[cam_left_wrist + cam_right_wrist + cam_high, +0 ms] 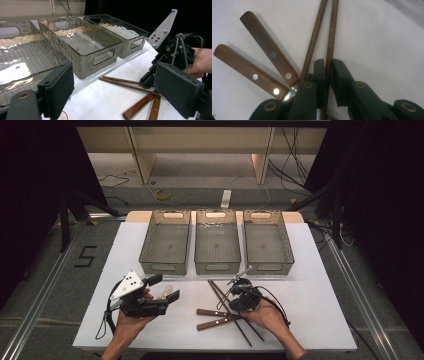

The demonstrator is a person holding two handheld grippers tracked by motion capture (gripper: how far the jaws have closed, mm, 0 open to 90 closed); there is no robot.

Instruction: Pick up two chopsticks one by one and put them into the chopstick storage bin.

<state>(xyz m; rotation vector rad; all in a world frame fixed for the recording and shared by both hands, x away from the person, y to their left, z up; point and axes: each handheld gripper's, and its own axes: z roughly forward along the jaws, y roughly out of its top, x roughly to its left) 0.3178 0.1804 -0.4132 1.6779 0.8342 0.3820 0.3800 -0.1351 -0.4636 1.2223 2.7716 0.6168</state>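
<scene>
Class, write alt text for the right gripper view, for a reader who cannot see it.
The right tool has its two black jaws closed on one thin brown chopstick lying on a white table. A second chopstick lies just left of it, beside two wooden riveted handles.

Beyond my white surface (310, 270) lies grey floor (45, 270) with loose cables (120, 177), a pale shelf unit (200, 142), and what may be a power strip (226, 198); darkness flanks both sides.
</scene>
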